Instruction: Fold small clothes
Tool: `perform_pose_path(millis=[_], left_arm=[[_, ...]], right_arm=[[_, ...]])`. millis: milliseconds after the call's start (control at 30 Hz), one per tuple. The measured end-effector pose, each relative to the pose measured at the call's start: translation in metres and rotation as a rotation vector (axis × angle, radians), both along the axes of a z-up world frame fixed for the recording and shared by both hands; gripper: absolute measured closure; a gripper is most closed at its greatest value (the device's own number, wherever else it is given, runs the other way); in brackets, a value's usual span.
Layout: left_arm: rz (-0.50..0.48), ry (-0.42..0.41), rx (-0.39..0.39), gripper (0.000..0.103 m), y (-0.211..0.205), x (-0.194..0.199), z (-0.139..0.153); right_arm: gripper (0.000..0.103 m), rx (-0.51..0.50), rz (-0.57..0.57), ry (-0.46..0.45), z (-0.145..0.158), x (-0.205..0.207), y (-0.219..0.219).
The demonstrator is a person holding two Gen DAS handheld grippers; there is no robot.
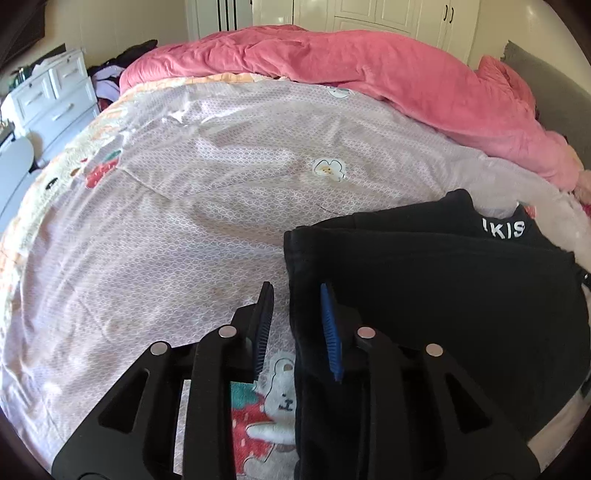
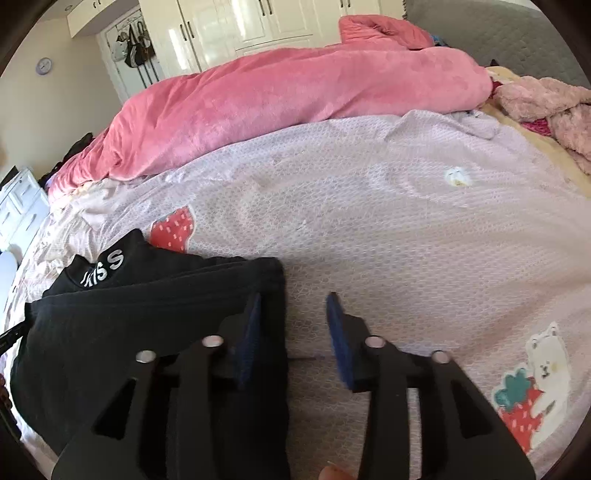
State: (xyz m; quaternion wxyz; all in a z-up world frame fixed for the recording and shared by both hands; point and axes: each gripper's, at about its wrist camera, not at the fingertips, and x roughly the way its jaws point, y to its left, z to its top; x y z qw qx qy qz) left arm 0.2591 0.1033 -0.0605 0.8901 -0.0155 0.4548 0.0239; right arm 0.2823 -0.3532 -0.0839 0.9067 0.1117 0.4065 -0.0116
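Note:
A black garment [image 1: 443, 295] with white lettering on its collar lies folded flat on the lilac patterned bedsheet [image 1: 184, 221]. In the left wrist view it fills the lower right. My left gripper [image 1: 296, 286] is open and straddles the garment's left edge, with one blue-padded finger over the cloth and the other over the sheet. In the right wrist view the same garment [image 2: 129, 325] sits at the lower left. My right gripper [image 2: 293, 295] is open at its right edge, the left finger over the black cloth and the right finger over the sheet [image 2: 406, 221].
A bunched pink duvet [image 1: 351, 74] runs along the far side of the bed. A fluffy pale pink cloth [image 2: 554, 110] lies at the far right by the grey headboard [image 2: 498, 33]. A white dresser [image 1: 51, 96] stands left of the bed, with wardrobes behind.

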Motion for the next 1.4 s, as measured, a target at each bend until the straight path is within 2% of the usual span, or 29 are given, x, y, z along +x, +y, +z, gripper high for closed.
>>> perform_pose_path(millis=[100,200,267,467,600,833,933,1133,1267,1400], left_arm=[[0.002,0.002,0.016,0.080,-0.001,-0.003,0.002],[0.003,-0.005,0.016,0.071,-0.001,-0.006,0.005],[0.002,-0.017,0.018,0.068,-0.002,-0.009,0.009],[-0.019,-0.050,0.019,0.062,-0.011,-0.021,0.022],[-0.047,-0.082,0.020,0.050,-0.020,-0.031,0.034],[-0.077,-0.120,0.004,0.043,-0.027,-0.050,0.050],[-0.065,-0.110,-0.054,0.042,-0.016,-0.059,0.050],[-0.002,-0.070,-0.113,0.040,0.007,-0.074,0.033],[0.017,-0.034,-0.233,0.040,0.020,-0.082,0.018],[0.002,-0.029,-0.312,0.040,0.019,-0.089,0.010]], right_arm=[[0.056,0.017,-0.007,0.000,0.003,-0.003,-0.004],[0.053,0.032,-0.016,-0.010,0.008,-0.008,-0.008],[0.045,0.036,-0.022,-0.019,0.012,-0.012,-0.010],[0.042,0.025,-0.037,-0.050,0.024,-0.023,-0.015],[0.039,0.017,-0.025,-0.075,0.034,-0.032,-0.013],[0.038,0.027,0.026,-0.119,0.053,-0.052,-0.005],[0.038,0.038,0.049,-0.113,0.054,-0.056,0.000],[0.038,0.058,0.068,-0.069,0.040,-0.064,0.005],[0.038,0.087,0.054,-0.039,0.029,-0.070,0.006],[0.038,0.073,0.044,-0.014,0.018,-0.075,0.006]])
